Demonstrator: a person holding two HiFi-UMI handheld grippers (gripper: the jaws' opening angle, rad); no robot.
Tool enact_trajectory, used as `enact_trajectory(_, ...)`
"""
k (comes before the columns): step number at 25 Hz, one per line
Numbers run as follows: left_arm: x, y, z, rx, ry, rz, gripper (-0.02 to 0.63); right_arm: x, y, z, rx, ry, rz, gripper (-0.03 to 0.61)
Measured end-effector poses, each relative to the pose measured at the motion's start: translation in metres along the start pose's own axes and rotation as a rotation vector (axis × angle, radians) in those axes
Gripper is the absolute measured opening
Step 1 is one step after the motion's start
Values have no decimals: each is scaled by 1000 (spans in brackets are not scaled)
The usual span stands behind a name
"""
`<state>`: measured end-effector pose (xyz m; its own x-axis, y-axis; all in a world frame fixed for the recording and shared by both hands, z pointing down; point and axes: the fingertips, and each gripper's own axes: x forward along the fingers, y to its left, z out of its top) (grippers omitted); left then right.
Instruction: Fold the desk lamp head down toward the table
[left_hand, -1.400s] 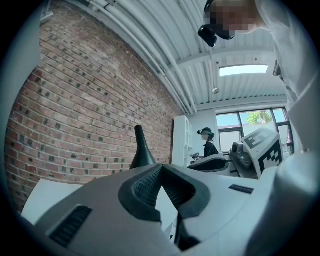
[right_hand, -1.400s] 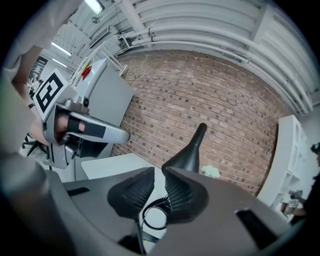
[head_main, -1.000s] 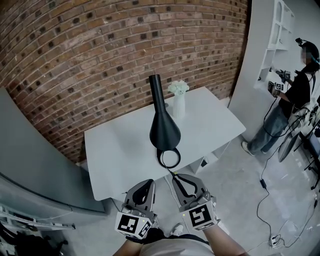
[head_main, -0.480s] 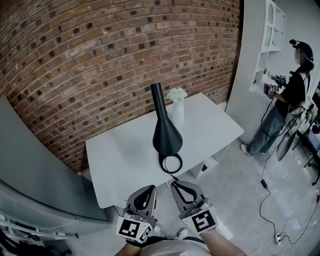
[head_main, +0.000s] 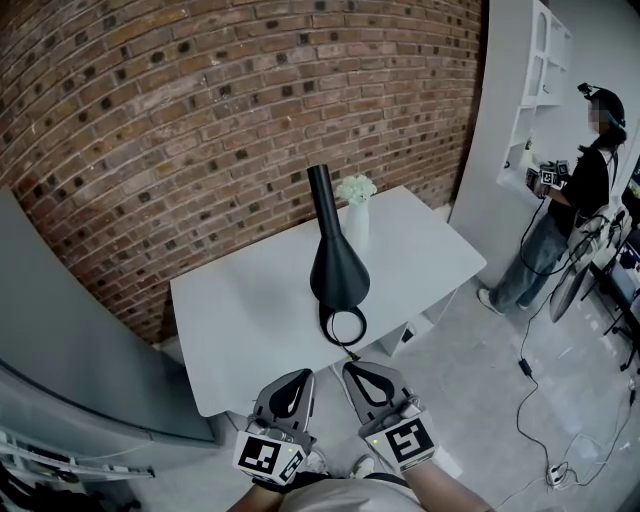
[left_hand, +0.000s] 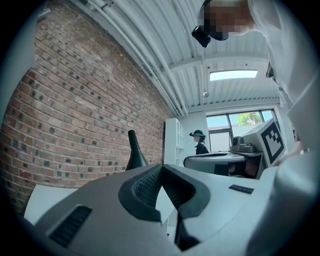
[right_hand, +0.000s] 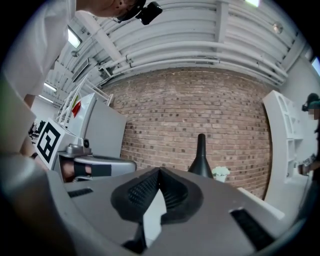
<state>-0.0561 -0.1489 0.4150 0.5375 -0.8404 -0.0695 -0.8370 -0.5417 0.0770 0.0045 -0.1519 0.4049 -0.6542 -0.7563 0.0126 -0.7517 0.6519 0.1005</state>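
- Clearly closed, the right gripper (right_hand: 159, 171) has its ribbed pads pressed tip to tip, with nothing between them.
- The left gripper (left_hand: 161, 167) is closed the same way and holds nothing. Both are held level, side by side, just short of the table's near edge.
- On the white table (head_main: 240, 310) the black desk lamp (head_main: 338, 268) stands upright, well apart from both grippers.
- Its narrow end points up, and a ring, possibly its foot, lies near the table's front edge.
- Just behind the lamp is a white vase of flowers (head_main: 356, 212), with a brick wall (head_main: 200, 120) beyond.
- At far right a person (head_main: 590, 190) stands at white shelves (head_main: 540, 90).
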Motion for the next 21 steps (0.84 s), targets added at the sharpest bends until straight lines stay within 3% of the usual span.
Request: enact_trajectory(21,-1,1,0,-2,-7,5,8,-1,-3,1,12,-2,-15,17)
